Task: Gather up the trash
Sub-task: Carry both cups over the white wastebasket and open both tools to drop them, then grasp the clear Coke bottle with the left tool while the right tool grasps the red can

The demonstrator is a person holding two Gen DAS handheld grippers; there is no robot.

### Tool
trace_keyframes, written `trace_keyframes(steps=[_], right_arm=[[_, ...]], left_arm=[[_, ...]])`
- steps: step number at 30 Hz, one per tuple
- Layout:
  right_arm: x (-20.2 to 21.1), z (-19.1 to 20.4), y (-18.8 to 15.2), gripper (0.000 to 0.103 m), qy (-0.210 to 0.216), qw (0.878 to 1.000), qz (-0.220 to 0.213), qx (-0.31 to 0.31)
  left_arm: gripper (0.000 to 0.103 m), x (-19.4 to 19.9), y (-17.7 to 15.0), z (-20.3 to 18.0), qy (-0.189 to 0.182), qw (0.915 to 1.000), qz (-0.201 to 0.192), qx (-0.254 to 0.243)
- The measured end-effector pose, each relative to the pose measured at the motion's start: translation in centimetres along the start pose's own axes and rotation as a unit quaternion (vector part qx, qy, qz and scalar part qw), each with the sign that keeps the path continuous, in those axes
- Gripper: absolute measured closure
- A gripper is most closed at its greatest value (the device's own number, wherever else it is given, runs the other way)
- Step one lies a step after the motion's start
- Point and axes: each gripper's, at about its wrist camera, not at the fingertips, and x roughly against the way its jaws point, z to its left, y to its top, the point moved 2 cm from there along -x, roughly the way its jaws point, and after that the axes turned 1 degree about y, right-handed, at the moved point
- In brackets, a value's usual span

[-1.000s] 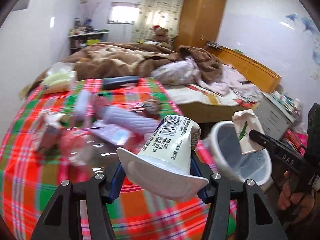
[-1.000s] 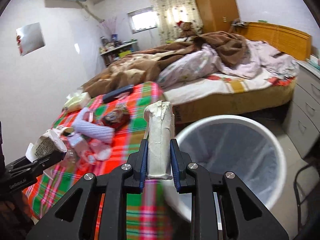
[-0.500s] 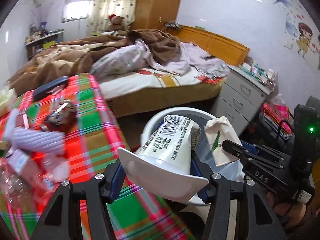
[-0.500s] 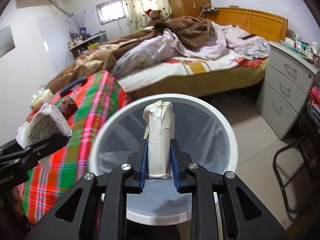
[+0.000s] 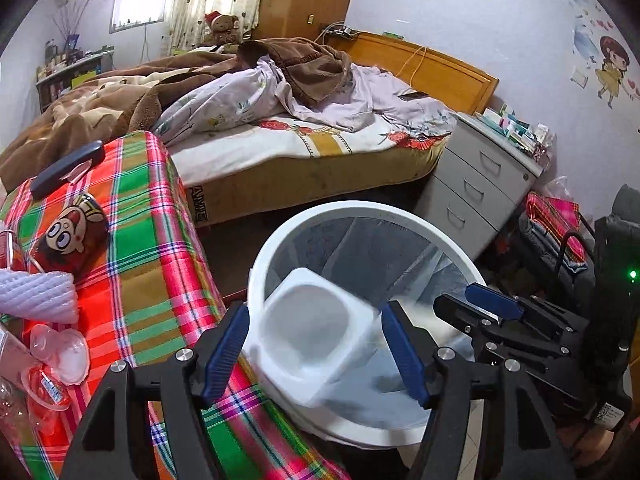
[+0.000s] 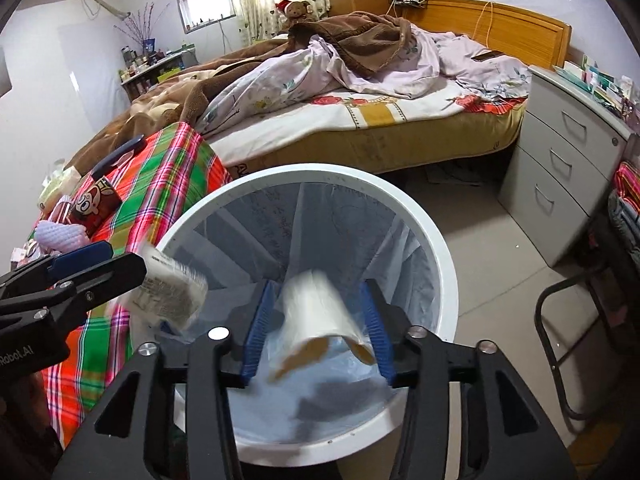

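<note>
A white bin (image 5: pixel 360 216) with a clear liner stands beside the plaid table; it also shows in the right wrist view (image 6: pixel 304 178). My left gripper (image 5: pixel 316 352) is open over the bin's near rim; the white yogurt cup (image 5: pixel 316 340) is blurred and loose between its fingers, falling. The cup also shows in the right wrist view (image 6: pixel 172 288). My right gripper (image 6: pixel 318 328) is open above the bin, and the white paper carton (image 6: pixel 320 320) drops, blurred, between its fingers. The right gripper also shows in the left wrist view (image 5: pixel 480 312).
The plaid-covered table (image 5: pixel 140 264) holds more trash: a cartoon can (image 5: pixel 68 240), a white ribbed sleeve (image 5: pixel 36 296), clear plastic cups (image 5: pixel 60 352). A bed (image 5: pixel 280 136), grey drawers (image 5: pixel 480 188) and a metal chair frame (image 6: pixel 580 340) surround the bin.
Both grippers have opened over the bin. The yogurt cup and the paper carton have left the fingers and are falling into it. Both views moved closer over the bin.
</note>
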Motion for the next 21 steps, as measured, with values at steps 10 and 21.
trace_keyframes(steps=[10,21], right_arm=[[1.6,1.3,0.4,0.051,0.008,0.999,-0.032,0.006],[2.6,6.1,1.5,0.048,0.053,0.996,-0.066,0.037]], left_arm=[[0.034,3.8,-1.0,2.2,0.033,0.9991,-0.027,0.009],[0.034,9.7,-2.7,7.4,0.080,0.9926,-0.069,0.060]])
